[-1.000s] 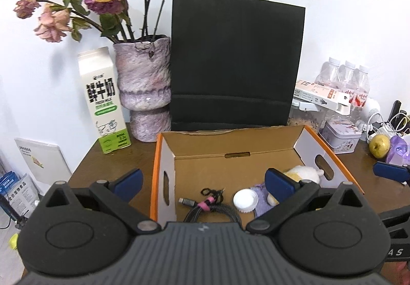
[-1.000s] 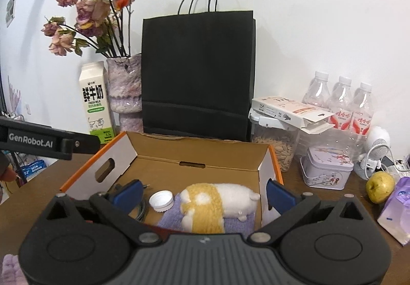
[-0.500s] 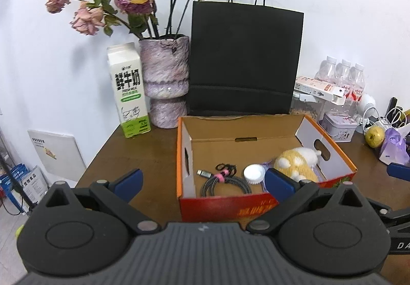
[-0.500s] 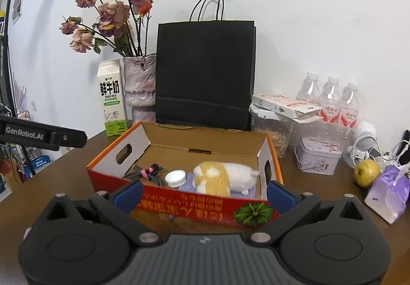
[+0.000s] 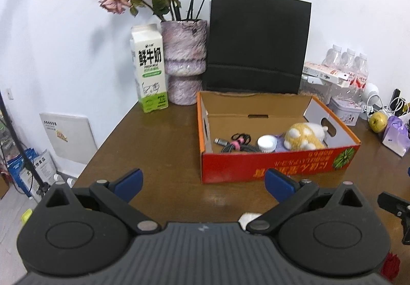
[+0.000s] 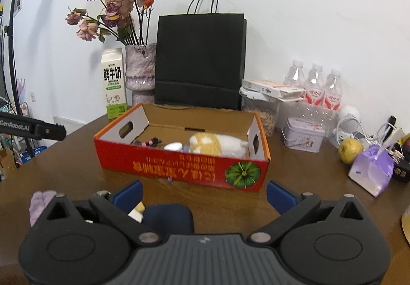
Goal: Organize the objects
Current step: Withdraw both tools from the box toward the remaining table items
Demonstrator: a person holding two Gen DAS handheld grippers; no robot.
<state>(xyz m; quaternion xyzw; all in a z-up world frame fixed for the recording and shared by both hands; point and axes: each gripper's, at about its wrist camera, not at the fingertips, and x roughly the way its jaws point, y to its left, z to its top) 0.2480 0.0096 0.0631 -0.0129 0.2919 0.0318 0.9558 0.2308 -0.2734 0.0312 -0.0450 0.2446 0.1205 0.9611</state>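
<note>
A red cardboard box (image 5: 276,167) (image 6: 179,169) stands on the brown table. Inside lie a yellow-and-white plush toy (image 5: 305,137) (image 6: 217,148), a white round lid (image 5: 266,142) (image 6: 173,147) and a coiled dark cable with a pink tie (image 5: 235,145) (image 6: 148,142). My left gripper (image 5: 202,181) is open, empty, and well back from the box front. My right gripper (image 6: 203,191) is open too, with nothing between its fingers. Below its left finger, a dark blue object (image 6: 166,217) and a small purple fuzzy thing (image 6: 39,204) show near the table's front.
Behind the box stand a black paper bag (image 5: 256,44), a vase of dried roses (image 5: 184,62) and a milk carton (image 5: 150,68). At the right are water bottles (image 6: 315,87), a tin (image 6: 303,135), a pear (image 6: 349,150) and a purple pack (image 6: 371,173).
Both grippers have pulled back and up from over the box, so its red front now shows. The things in the box have not moved.
</note>
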